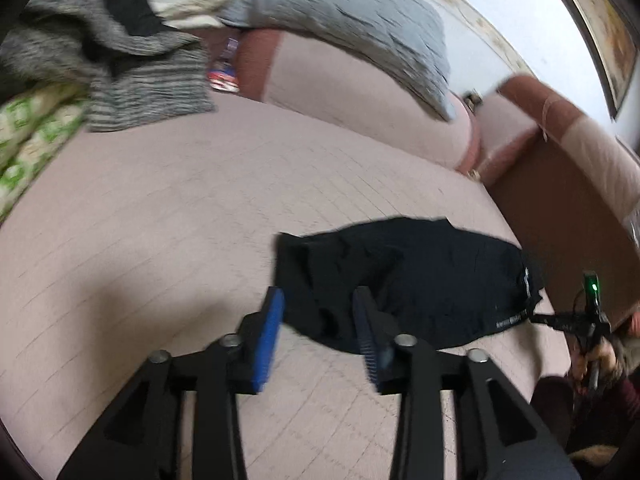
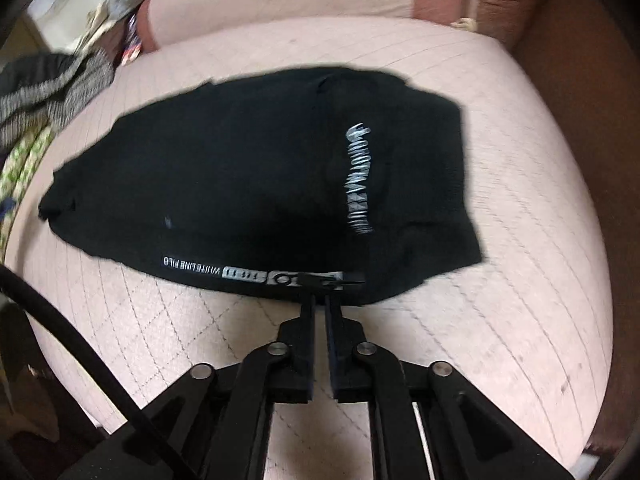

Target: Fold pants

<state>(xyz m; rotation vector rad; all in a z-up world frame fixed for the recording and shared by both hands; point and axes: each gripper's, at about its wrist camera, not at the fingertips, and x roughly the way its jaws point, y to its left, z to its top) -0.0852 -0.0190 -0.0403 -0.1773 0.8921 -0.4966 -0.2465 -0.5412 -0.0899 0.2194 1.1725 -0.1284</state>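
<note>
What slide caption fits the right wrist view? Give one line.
Right gripper, nearly shut, at the printed hem of folded black pants on a pink quilted sofa.

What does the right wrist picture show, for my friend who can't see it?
Black pants, folded into a flat bundle with white lettering, lie on a pale pink quilted sofa. The right claw reaches in from the bottom, nearly shut, its tips at the pants' near edge. A grey striped cloth sits at the far left.
</note>
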